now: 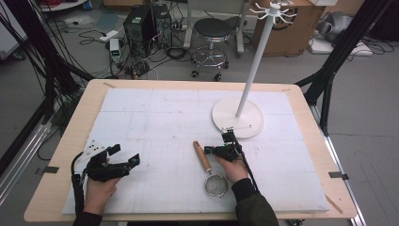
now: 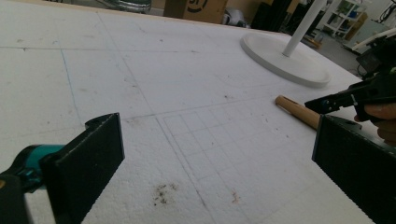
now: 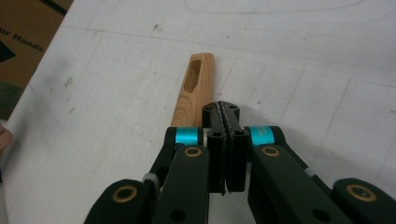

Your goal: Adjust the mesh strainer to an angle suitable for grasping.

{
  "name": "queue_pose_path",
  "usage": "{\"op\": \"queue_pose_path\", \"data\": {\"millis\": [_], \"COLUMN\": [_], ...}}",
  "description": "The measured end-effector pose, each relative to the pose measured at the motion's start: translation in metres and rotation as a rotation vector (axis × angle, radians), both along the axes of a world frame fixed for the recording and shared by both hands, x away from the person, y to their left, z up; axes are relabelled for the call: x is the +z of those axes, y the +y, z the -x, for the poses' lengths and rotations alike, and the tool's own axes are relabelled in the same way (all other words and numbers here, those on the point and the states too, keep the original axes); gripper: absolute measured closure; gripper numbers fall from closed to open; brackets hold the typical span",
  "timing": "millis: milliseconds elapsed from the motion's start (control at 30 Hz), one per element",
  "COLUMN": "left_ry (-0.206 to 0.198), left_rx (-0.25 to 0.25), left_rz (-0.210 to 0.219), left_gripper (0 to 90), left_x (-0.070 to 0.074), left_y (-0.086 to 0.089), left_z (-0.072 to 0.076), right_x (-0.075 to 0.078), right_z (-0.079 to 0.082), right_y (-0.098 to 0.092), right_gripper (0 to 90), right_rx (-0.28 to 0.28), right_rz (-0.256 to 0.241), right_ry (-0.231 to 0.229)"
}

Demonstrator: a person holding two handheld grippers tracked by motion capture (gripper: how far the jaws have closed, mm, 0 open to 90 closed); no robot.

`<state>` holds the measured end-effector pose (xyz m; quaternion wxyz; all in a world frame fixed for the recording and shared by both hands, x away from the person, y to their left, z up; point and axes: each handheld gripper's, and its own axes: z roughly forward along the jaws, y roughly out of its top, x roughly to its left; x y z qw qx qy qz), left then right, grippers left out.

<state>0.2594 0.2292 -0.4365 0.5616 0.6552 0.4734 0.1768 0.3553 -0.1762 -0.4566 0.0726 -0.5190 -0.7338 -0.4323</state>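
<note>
While the strainer lies flat: both grippers are near it, neither holds it.
Left gripper (image 1: 123, 160): jaws wide apart, empty, low over the foam mat (image 1: 141, 117) at the worktop's near left, well apart from the strainer.
Strainer (image 1: 209, 172): near centre of the mat, mesh bowl toward the person, wooden handle (image 3: 194, 88) pointing away, its hanging slot at the far tip.
Right gripper (image 3: 227, 116): jaws pressed together with nothing between them, tips just over or beside the handle's middle; touching or not, I cannot tell.
Stand (image 1: 237, 117): white base beyond the right gripper, pole rising to a ring of hooks.
Risk: closed jaws cannot take the handle; pushing down could roll or skid it.
Risk, later: a mid-handle grip may let the bowl end sag and swing, missing a hook.
</note>
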Motion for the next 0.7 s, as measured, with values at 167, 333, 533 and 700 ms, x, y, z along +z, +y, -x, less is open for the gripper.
{"op": "queue_pose_path", "data": {"millis": [167, 333, 533, 700], "left_ry": [0.005, 0.005, 0.006, 0.003], "left_rx": [0.006, 0.004, 0.000, 0.003], "left_rz": [0.003, 0.005, 0.003, 0.001], "left_gripper": [2.9, 2.9, 2.9, 2.9], "left_x": [0.000, 0.000, 0.000, 0.000], "left_y": [0.001, 0.001, 0.001, 0.001], "left_z": [0.001, 0.001, 0.001, 0.001], "right_x": [0.011, 0.020, 0.031, 0.037], "right_z": [0.004, 0.012, 0.030, 0.042], "right_y": [-0.010, -0.018, -0.026, -0.028], "right_gripper": [64.7, 46.9, 34.3, 32.5], "right_rx": [-0.048, -0.047, -0.018, 0.000], "right_rz": [0.019, 0.013, -0.005, -0.009], "right_ry": [-0.020, -0.049, -0.063, -0.068]}}
